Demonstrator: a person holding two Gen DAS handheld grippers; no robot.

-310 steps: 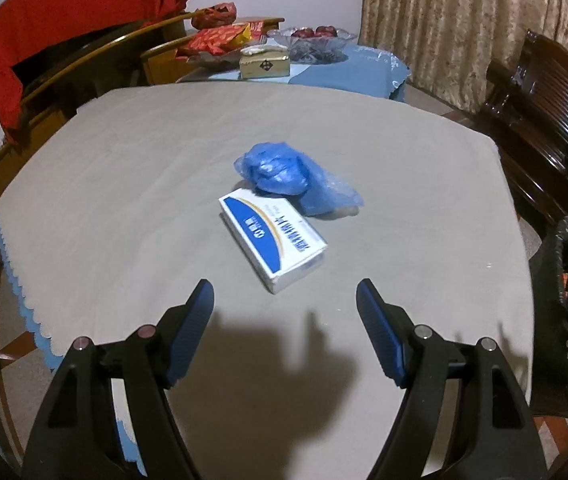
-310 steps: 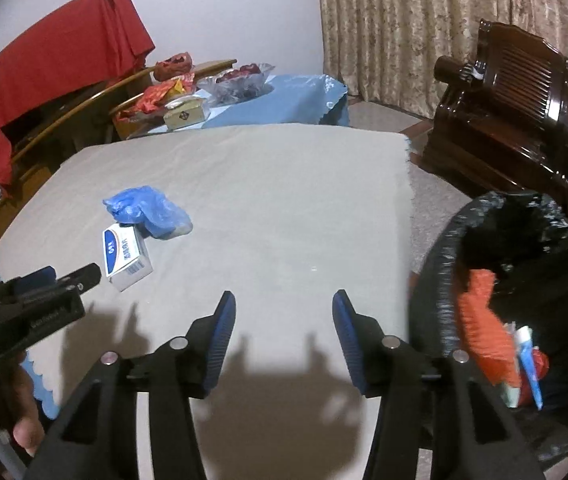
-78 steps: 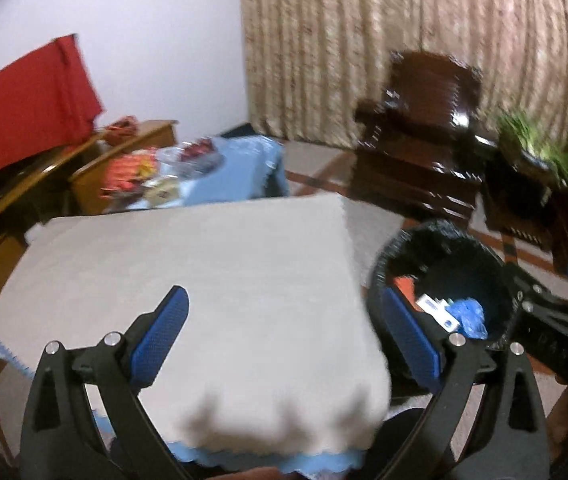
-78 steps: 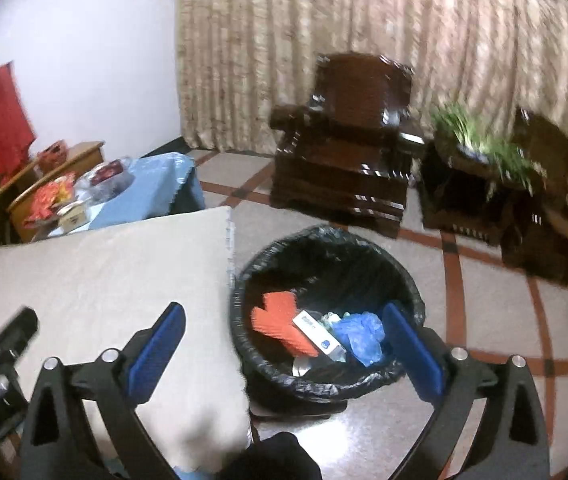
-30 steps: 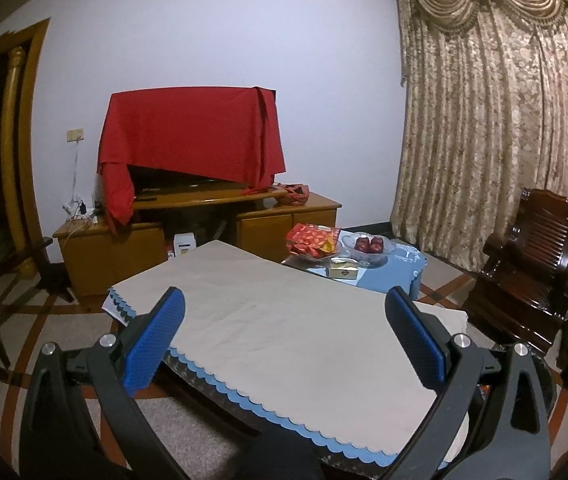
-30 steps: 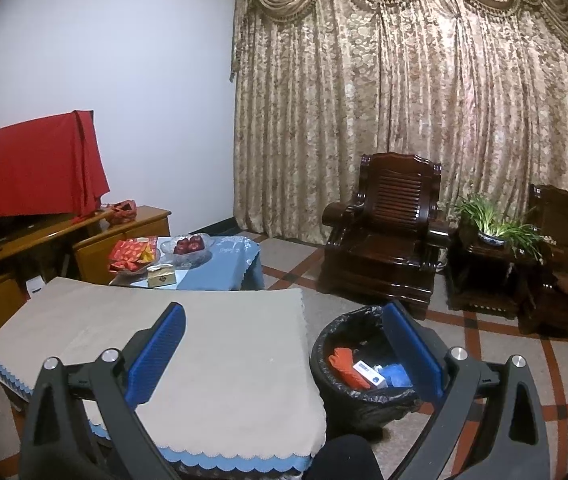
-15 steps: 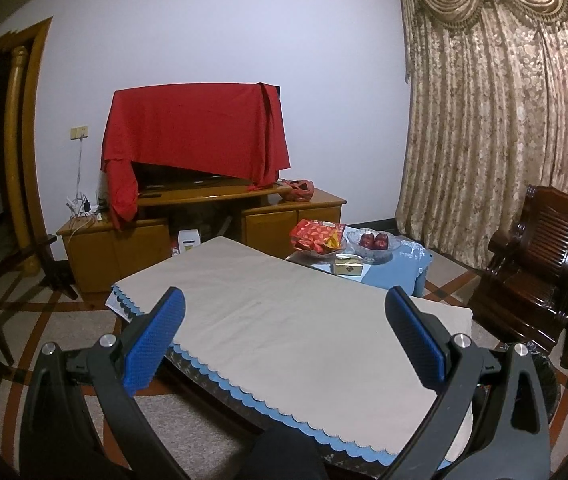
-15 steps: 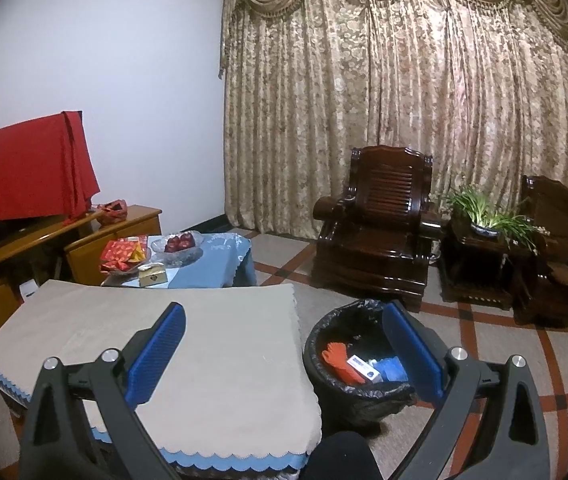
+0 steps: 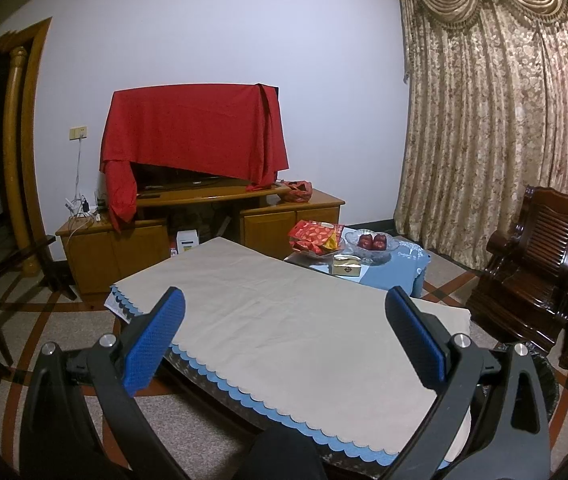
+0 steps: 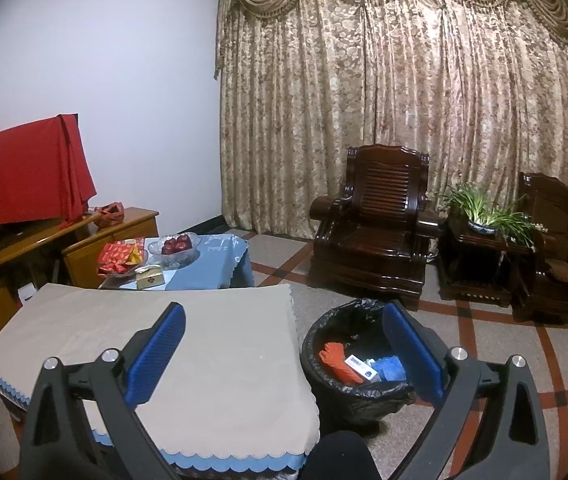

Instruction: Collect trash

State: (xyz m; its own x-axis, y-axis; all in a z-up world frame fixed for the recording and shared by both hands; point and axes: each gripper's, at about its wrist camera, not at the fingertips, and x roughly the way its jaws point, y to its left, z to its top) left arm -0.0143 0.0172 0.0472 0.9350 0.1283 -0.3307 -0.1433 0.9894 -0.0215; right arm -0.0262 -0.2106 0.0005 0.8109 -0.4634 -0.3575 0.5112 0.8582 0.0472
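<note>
Two grippers: both are seen spread wide and empty, one view after the other.

Left wrist view, left gripper [image 9: 284, 328]: the blue pads are held far apart with nothing between them, raised well above the table [image 9: 284, 320].
Left wrist view, table: only the beige cloth is shown on top; no trash can be made out on it.
Left wrist view, background: a fruit bowl [image 9: 372, 245] and snack packets [image 9: 316, 236] are set on the small blue-covered table beyond; these are judged not to be trash.

Right wrist view, right gripper [image 10: 284, 338]: it is likewise spread wide and holds nothing, raised above the table's near corner.
Right wrist view, trash bin [image 10: 358, 360]: it is placed on the floor just beside the table's right edge, lined with a black bag.
Right wrist view, trash: an orange piece [image 10: 338, 362], a white-and-blue box [image 10: 361, 367] and a blue wad [image 10: 390, 367] are seen lying inside the bin.

Step in hand: collection is judged finished, the grippers drawn back.
Next move: only a last check of the tabletop is called for; no grasp seems needed.
</note>
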